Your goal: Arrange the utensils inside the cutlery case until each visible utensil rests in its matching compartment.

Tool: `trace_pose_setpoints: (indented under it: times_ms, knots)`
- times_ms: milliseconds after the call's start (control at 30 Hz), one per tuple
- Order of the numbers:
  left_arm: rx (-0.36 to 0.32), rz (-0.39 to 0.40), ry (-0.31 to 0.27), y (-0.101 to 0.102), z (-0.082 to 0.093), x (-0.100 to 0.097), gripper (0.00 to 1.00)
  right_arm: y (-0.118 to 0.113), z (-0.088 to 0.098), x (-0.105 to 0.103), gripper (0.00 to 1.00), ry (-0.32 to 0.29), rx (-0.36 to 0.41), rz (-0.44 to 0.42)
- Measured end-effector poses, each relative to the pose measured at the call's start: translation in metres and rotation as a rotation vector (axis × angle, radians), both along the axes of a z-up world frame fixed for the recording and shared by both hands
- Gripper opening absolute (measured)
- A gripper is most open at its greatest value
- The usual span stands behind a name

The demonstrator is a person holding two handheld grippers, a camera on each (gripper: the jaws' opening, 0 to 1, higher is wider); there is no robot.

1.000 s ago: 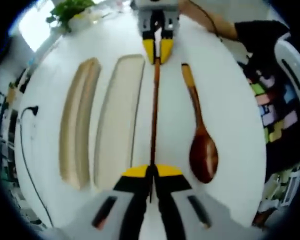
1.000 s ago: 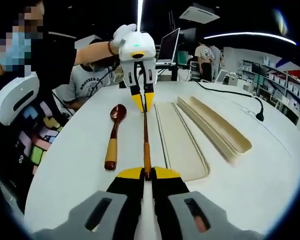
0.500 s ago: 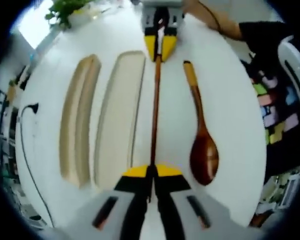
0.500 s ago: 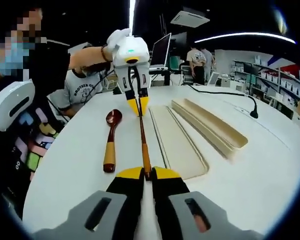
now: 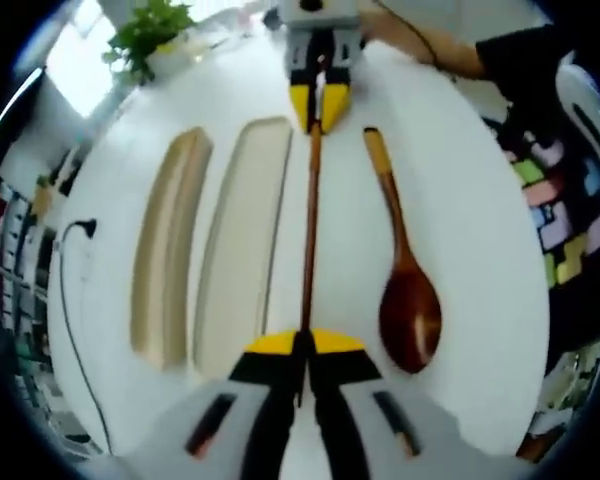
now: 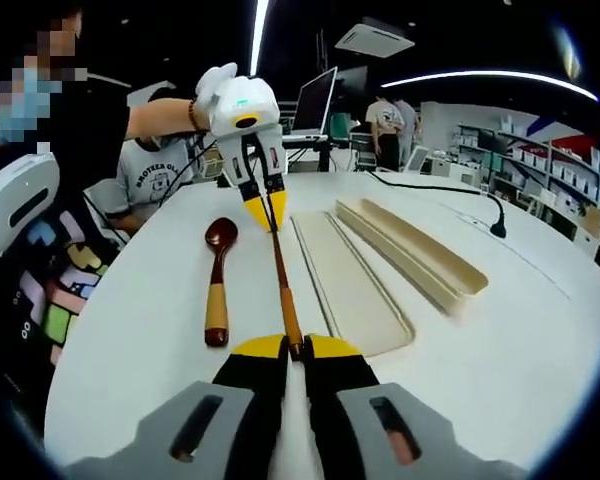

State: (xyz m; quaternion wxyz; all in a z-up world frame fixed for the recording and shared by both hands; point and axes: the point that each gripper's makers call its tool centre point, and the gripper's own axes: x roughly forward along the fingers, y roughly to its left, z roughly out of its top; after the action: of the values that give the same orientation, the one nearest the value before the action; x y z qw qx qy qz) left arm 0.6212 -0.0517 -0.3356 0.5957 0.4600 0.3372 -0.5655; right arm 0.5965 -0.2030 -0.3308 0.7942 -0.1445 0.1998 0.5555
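A long brown chopstick point(image 5: 309, 230) runs straight between the two grippers, which hold it by its ends. My left gripper point(image 5: 302, 345) is shut on its dark end, and my right gripper point(image 5: 318, 108) pinches the far end. In the right gripper view my right gripper point(image 6: 295, 348) is shut on the chopstick's point(image 6: 280, 275) lighter end, and the left gripper point(image 6: 264, 210) holds the other end. A wooden spoon point(image 5: 405, 295) with a yellow handle lies on the white table point(image 5: 460, 200) beside it, also spoon point(image 6: 217, 275). On the other side lie a wide beige tray point(image 5: 235, 250) and a narrow one point(image 5: 165, 250).
A black cable point(image 5: 72, 290) with a plug crosses the table edge near a potted plant point(image 5: 145, 30). In the right gripper view the wide tray point(image 6: 350, 285) and narrow tray point(image 6: 420, 255) lie to the right. A seated person point(image 6: 155, 175), a laptop point(image 6: 315, 100) and another cable point(image 6: 450, 190) are beyond.
Both grippers keep their hold on the chopstick. Both views have shifted a little, and in the right gripper view the left gripper now sits further left and closer.
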Motion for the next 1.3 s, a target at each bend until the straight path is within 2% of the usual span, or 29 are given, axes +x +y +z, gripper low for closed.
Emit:
trace_pose_setpoints:
  times_ms: [33,100,267,300,367,467,533,600,667,767,833,1133,1200,1300]
  knots:
    - [0.012,-0.001,0.006,0.001,0.001,0.0,0.03,0.001,0.002,0.0,0.05,-0.003,0.0,0.0]
    - [0.031,-0.023,-0.023,0.001,0.005,0.003,0.02,0.001,0.004,0.001,0.05,-0.015,-0.003,-0.005]
    - [0.022,-0.021,-0.046,-0.002,0.02,0.004,0.02,-0.003,0.019,0.003,0.05,-0.048,-0.001,-0.032]
    - [0.021,-0.02,-0.05,-0.002,0.021,0.004,0.02,-0.003,0.021,0.004,0.05,-0.046,0.006,-0.044]
    - [0.018,-0.017,-0.072,-0.002,0.028,0.003,0.03,-0.003,0.025,0.001,0.05,0.001,0.03,-0.1]
    - [0.057,-0.054,-0.109,0.002,0.037,0.001,0.02,0.001,0.038,-0.002,0.06,0.008,0.11,-0.126]
    - [0.061,-0.06,-0.116,0.002,0.046,0.0,0.02,0.0,0.045,-0.003,0.06,-0.016,0.12,-0.133]
    - [0.06,-0.059,-0.13,0.0,0.056,0.002,0.02,-0.002,0.061,0.0,0.06,-0.073,0.142,-0.152]
    - [0.071,-0.094,-0.158,-0.001,0.067,0.005,0.02,-0.004,0.071,-0.001,0.06,-0.1,0.152,-0.157]
    - [0.085,-0.117,-0.197,-0.006,0.085,0.008,0.02,-0.007,0.08,0.001,0.06,-0.174,0.122,-0.157]
    - [0.096,-0.12,-0.208,-0.008,0.091,0.008,0.02,-0.008,0.086,0.001,0.06,-0.195,0.12,-0.159]
    - [0.128,-0.121,-0.228,-0.013,0.099,0.015,0.02,-0.015,0.104,0.011,0.07,-0.246,0.123,-0.184]
    - [0.128,-0.128,-0.237,-0.016,0.1,0.02,0.02,-0.018,0.11,0.017,0.07,-0.291,0.117,-0.186]
    - [0.131,-0.122,-0.244,-0.018,0.101,0.03,0.02,-0.019,0.115,0.026,0.07,-0.311,0.107,-0.186]
